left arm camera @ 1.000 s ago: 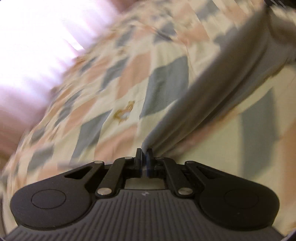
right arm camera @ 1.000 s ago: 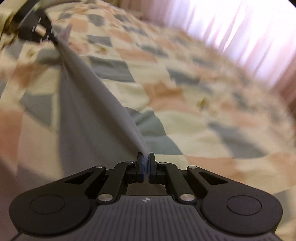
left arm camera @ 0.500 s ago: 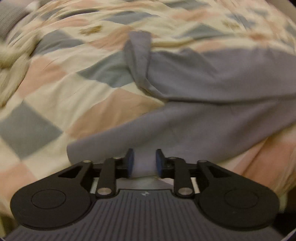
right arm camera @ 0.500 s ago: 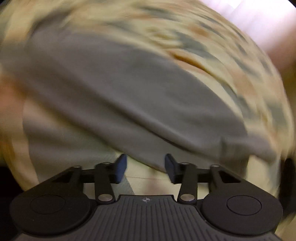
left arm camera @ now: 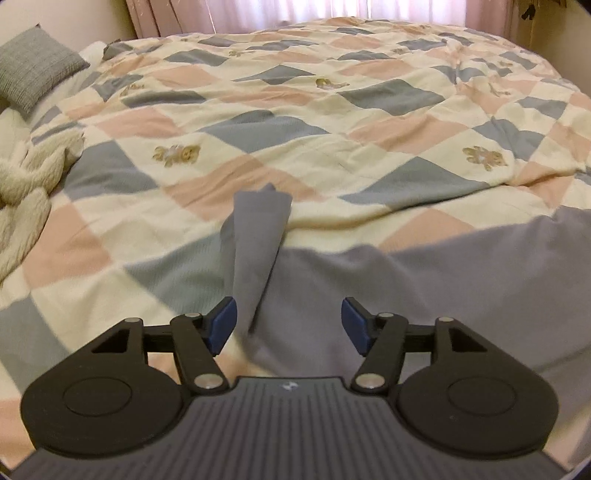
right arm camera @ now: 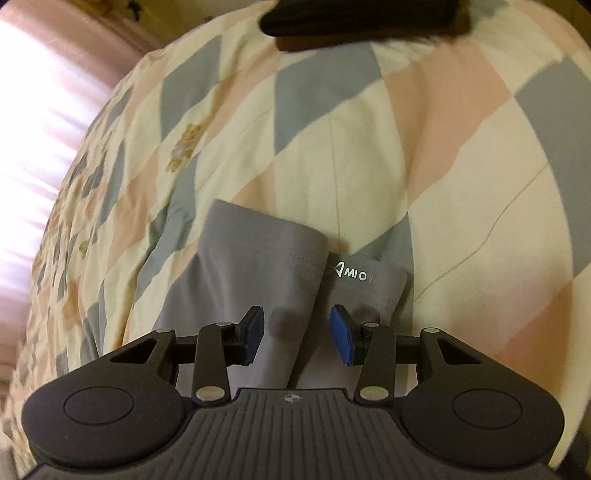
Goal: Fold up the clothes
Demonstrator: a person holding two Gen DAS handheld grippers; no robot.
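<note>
Lying spread over the patchwork quilt [left arm camera: 258, 155] is a grey garment [left arm camera: 424, 280], its broad body draped across the near right part of the bed in the left wrist view. One narrow piece of it, a sleeve or leg [left arm camera: 258, 236], sticks up in a twisted fold and reaches away over a pink and cream patch.

Above the near edge of that cloth the left gripper [left arm camera: 289, 325] points steeply down. Its jaws are opening, the blue pads [left arm camera: 221, 325] standing well apart; the grey fabric lies beneath and between them, but neither pad presses on it.

In the right wrist view, the right gripper [right arm camera: 297, 341] hangs over another end of the same garment [right arm camera: 255, 273], where two hemmed cuffs lie side by side on the quilt [right arm camera: 461, 177]. The right-hand cuff [right arm camera: 369, 280] carries small white lettering. These jaws are parted about halfway, with the grey cloth below the gap and nothing pinched between the pads [right arm camera: 341, 341].

At the far left of the bed sit a grey cushion [left arm camera: 33, 70] and, nearer, a bunched cream knitted blanket [left arm camera: 26, 195]. Pink curtains [left arm camera: 258, 14] glow with daylight beyond the bed. Something dark and blurred [right arm camera: 365, 18] crosses the top of the right wrist view; I cannot tell what it is.
</note>
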